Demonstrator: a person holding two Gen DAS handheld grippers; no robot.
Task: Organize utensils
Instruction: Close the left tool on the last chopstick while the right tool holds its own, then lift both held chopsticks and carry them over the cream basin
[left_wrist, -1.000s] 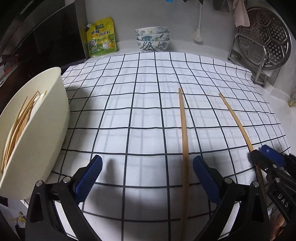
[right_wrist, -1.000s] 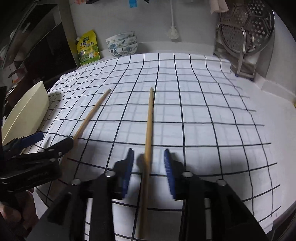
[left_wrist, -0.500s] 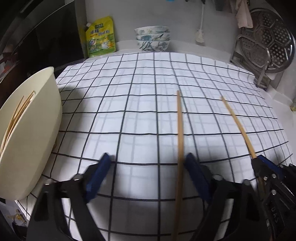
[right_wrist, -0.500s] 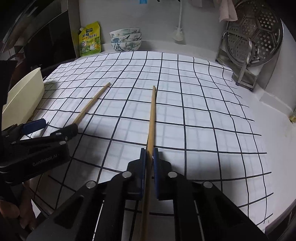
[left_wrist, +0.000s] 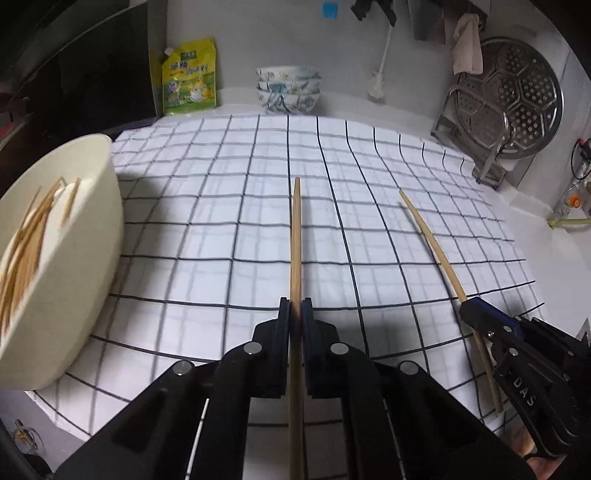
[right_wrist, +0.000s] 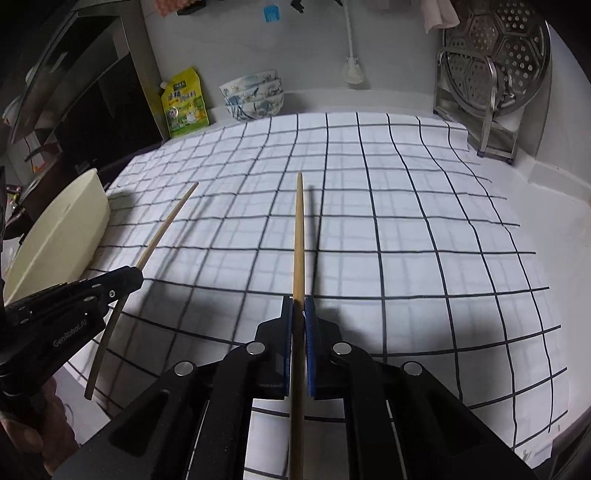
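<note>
Between my left hand-held gripper (left_wrist: 295, 310) pads a chopstick (left_wrist: 295, 236) is pinched near its thick end; my right hand-held gripper (right_wrist: 298, 310) pinches the other chopstick (right_wrist: 298, 236) likewise, probably for carrying both to the bowl (left_wrist: 99, 236) at the worktop's left.

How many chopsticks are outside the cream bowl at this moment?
2. One chopstick is clamped in the left gripper; the other chopstick is clamped in the right gripper. More sticks lie inside the cream bowl, too blurred to count.
</note>
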